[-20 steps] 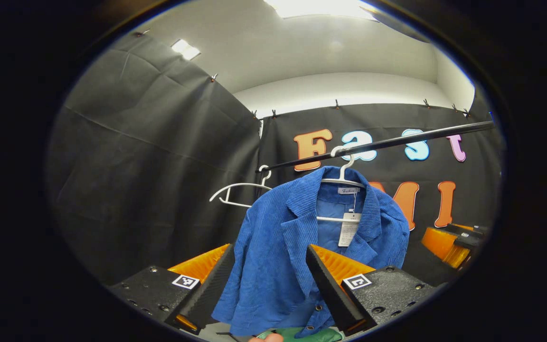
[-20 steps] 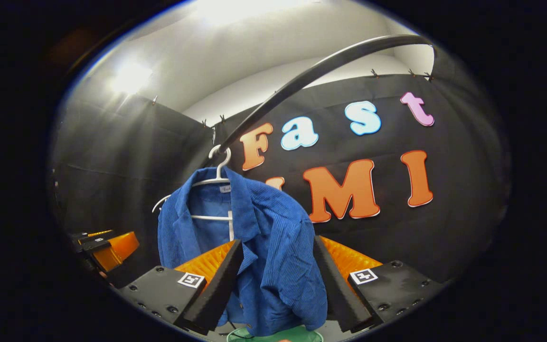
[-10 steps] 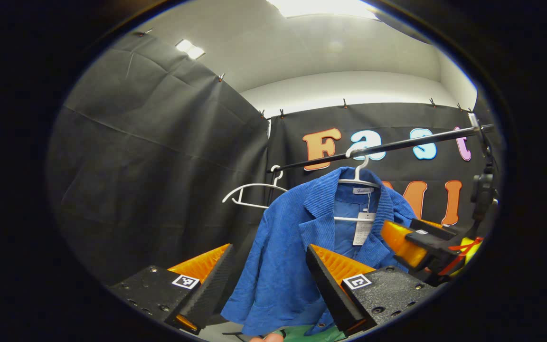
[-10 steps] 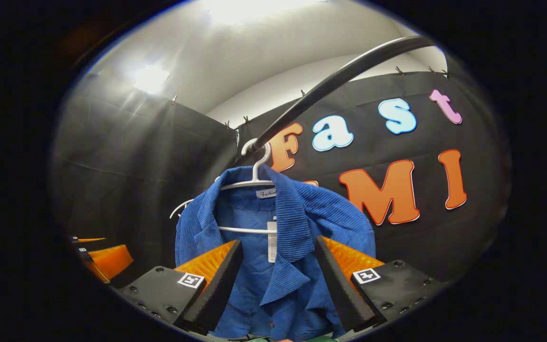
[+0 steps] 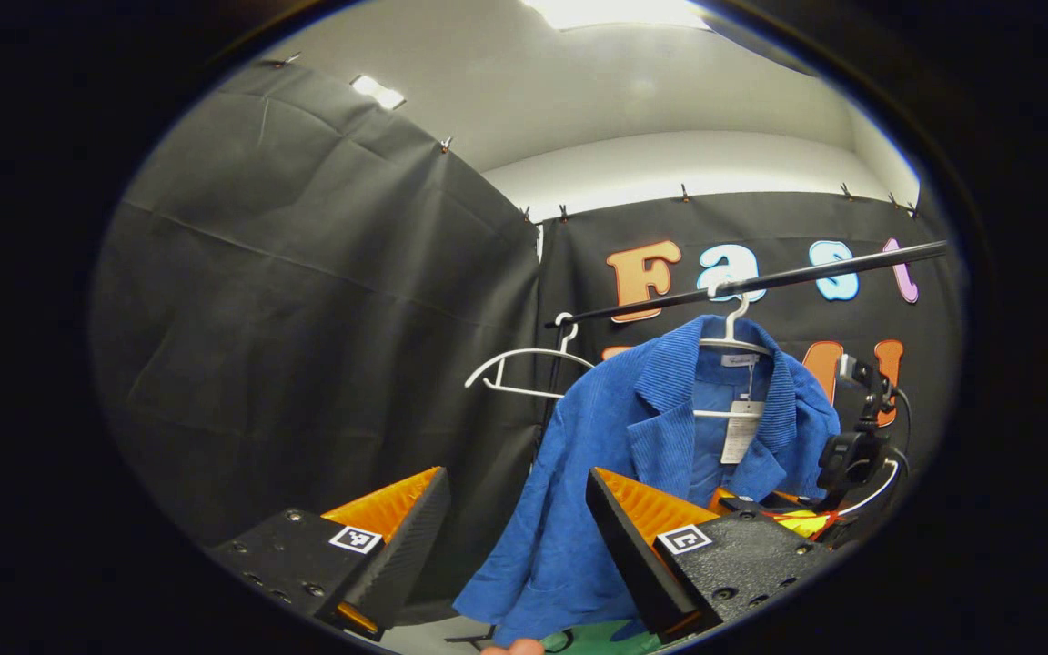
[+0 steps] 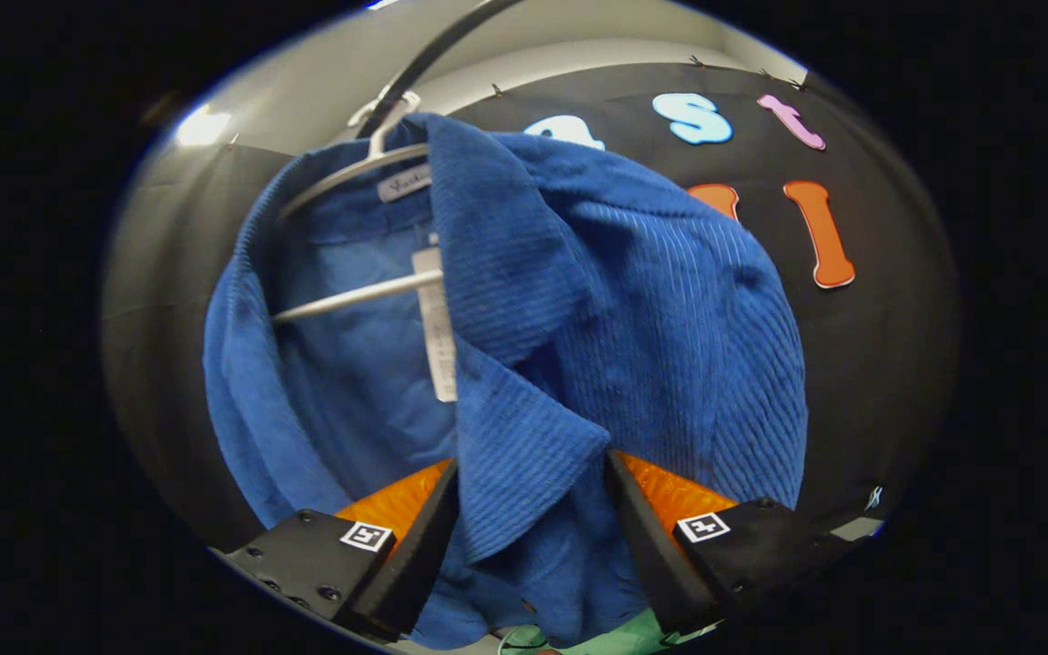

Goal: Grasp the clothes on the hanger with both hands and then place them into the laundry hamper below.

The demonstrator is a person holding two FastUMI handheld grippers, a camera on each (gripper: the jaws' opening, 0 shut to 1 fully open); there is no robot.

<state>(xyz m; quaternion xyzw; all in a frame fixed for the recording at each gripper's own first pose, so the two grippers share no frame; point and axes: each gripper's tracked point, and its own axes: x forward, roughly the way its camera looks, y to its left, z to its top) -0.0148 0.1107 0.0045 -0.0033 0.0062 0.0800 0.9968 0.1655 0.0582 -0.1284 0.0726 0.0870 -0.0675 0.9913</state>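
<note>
Blue corduroy jacket [image 5: 660, 455] hangs on a white hanger [image 5: 735, 338] near the right end of the black rail [image 5: 760, 280]; an empty white hanger [image 5: 524, 373] sits at the rail's left end. A patch of green, likely the laundry hamper [image 5: 597, 639], shows below the hem.

Your right gripper [image 6: 529, 546] is spread wide, lapel hanging between the fingers, nothing pinched yet. Your left gripper [image 5: 515, 546] is also spread, short of the jacket's left front panel.

Judgement: the grasp is pending. Bring your left in to match the right. Take thick folds near each shoulder, not the thin lapel edge alone. Close both before lifting the cloth clear of the hanger arms, or one side may drag the hanger off the rail.
</note>
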